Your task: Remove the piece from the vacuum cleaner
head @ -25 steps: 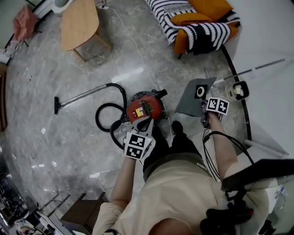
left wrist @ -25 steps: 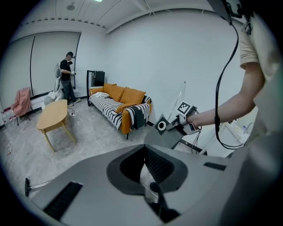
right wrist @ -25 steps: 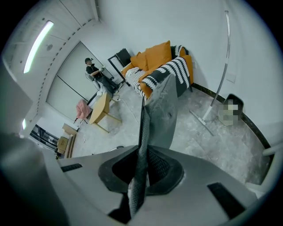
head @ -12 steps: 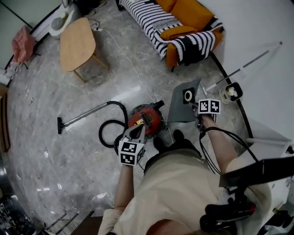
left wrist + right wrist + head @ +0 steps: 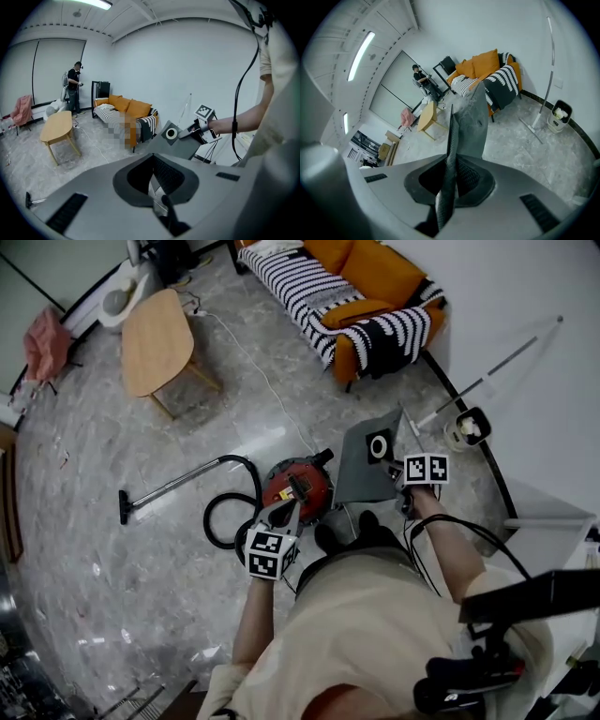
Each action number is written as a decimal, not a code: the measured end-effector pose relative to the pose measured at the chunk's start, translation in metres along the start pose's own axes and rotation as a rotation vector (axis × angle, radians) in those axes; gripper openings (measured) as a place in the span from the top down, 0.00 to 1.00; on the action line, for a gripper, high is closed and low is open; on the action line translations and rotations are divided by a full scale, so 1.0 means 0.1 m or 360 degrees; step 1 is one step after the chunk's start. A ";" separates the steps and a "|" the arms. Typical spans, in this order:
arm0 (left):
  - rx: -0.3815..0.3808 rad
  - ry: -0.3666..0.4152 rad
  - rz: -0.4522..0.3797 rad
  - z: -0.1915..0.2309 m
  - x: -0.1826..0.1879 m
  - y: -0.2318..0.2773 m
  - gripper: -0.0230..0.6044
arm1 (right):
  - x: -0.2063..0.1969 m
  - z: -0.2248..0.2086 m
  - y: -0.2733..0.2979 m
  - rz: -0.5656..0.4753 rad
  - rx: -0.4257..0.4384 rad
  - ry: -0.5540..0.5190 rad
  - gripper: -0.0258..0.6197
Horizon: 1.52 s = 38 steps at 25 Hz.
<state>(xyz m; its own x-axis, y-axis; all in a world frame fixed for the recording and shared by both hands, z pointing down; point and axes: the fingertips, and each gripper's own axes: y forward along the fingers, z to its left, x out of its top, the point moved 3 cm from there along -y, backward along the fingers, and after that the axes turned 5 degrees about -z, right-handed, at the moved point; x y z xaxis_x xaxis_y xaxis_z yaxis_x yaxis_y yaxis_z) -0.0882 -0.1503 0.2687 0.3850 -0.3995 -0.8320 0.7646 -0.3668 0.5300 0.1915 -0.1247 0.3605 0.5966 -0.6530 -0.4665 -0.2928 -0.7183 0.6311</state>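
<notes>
In the head view, your right gripper is out to the right of your body. Its jaws are clamped on the near edge of the flat grey piece, whose round ring faces up. The piece shows just right of the red vacuum cleaner, which stands on the marble floor in front of your feet. The vacuum's black hose loops at its left. Your left gripper points at the vacuum cleaner's near side, and its jaws come to a single tip.

In the left gripper view, the jaws are pressed together with nothing between them. Beyond them, your other hand holds the piece up in the air, in front of the orange sofa.

In the right gripper view, the jaws are pinched on the piece, which runs edge-on up the middle of the picture. Its grey face opens out toward the sofa.
</notes>
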 end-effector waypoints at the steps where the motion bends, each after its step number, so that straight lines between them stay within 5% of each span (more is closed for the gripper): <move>1: 0.0003 0.0009 -0.0001 -0.02 0.01 0.00 0.96 | -0.03 -0.01 -0.03 0.0001 0.0008 0.0009 0.92; 10: 0.0070 0.0021 0.0022 -0.30 0.14 -0.08 0.96 | -0.14 -0.08 -0.21 0.0033 0.0093 0.0025 0.92; 28: 0.0097 0.0046 0.0019 -1.84 0.15 0.35 0.96 | -0.38 -1.07 -1.23 0.0054 0.0251 0.0038 0.92; 38: 0.0313 -0.0136 0.0045 -2.39 -0.20 0.03 0.96 | -0.76 -1.29 -1.42 0.0299 0.0312 -0.0050 0.92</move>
<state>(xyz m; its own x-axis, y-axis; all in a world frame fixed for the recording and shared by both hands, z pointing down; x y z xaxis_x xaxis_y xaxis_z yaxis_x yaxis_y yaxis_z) 0.0300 0.0579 0.2479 0.3533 -0.4786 -0.8038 0.6351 -0.5082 0.5818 0.2839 0.0582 0.3859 0.4955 -0.7842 -0.3735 -0.5370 -0.6146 0.5778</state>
